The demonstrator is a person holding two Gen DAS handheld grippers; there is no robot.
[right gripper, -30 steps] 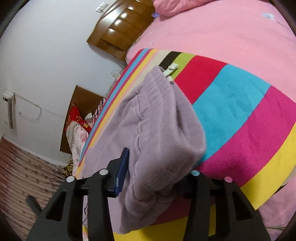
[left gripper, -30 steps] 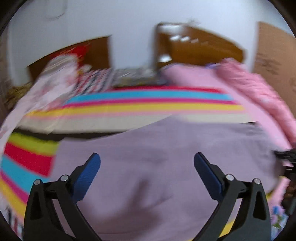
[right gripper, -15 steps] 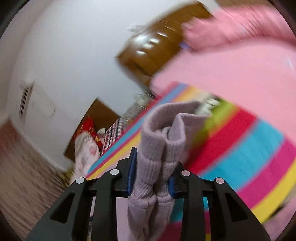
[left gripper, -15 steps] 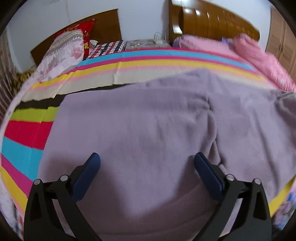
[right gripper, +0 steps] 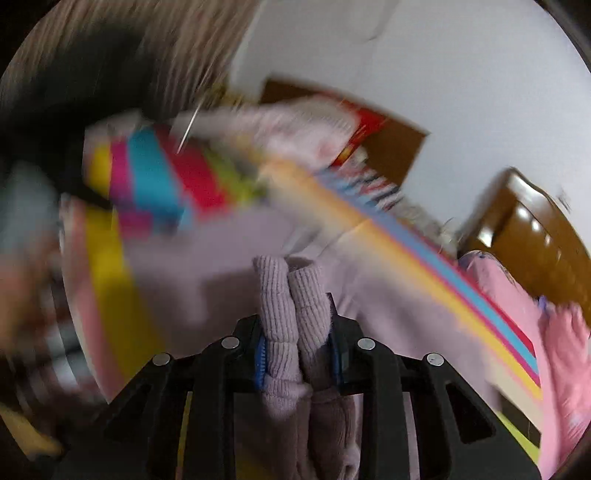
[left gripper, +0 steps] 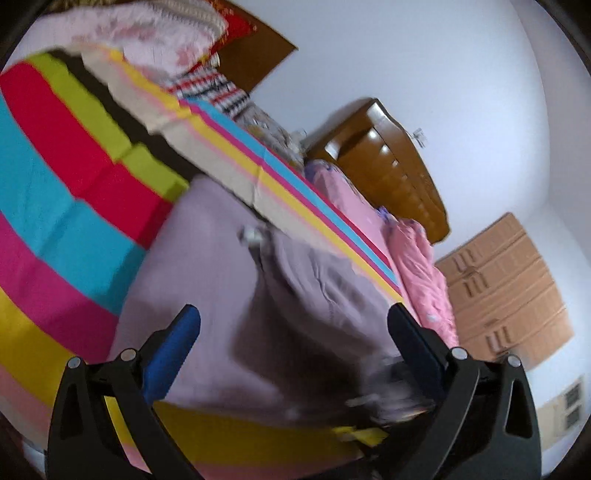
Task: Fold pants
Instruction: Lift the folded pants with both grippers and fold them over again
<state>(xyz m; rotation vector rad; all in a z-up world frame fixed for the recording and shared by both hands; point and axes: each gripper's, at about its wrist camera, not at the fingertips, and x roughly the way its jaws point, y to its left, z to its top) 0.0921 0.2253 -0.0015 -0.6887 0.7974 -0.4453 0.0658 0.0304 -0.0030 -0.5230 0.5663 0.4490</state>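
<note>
Clamped tight, my right claw [right gripper: 297,354] has both ribbed cuffs [right gripper: 291,314] of the pants pinched side by side between its blue pads [right gripper: 260,360], and the jaws have just been closing on them, narrow now with knit filling the gap. The cuffs stick straight up out of the grip, away from me, while the legs hang down below the fingers and out of sight at the bottom edge. Everything past the cuffs is smeared in my right view, so I can only make out lilac cloth spread over the striped blanket [right gripper: 155,184].

Over on the other side, my left claw [left gripper: 295,347] stands wide, nothing between its blue pads [left gripper: 173,350], hovering just above the pants [left gripper: 207,288]. From here the lilac knit lies on the blanket [left gripper: 55,177], its long axis running from the near edge by my fingers up and away toward the blanket's cream band. A thick fold or seam [left gripper: 266,280] runs down the middle of the cloth, and the right-hand part is bunched and creased, darker in shadow near my right finger. What sits low right by that finger is blurred; I can't tell what it is.

Blanket stripes run slantwise across the left view, from upper left to lower right. A pink quilt [left gripper: 421,266] lies beyond the stripes, with a brown headboard [left gripper: 388,162] behind it and a wardrobe [left gripper: 506,291] at the right. Pillows [left gripper: 155,33] are piled at the top left.
</note>
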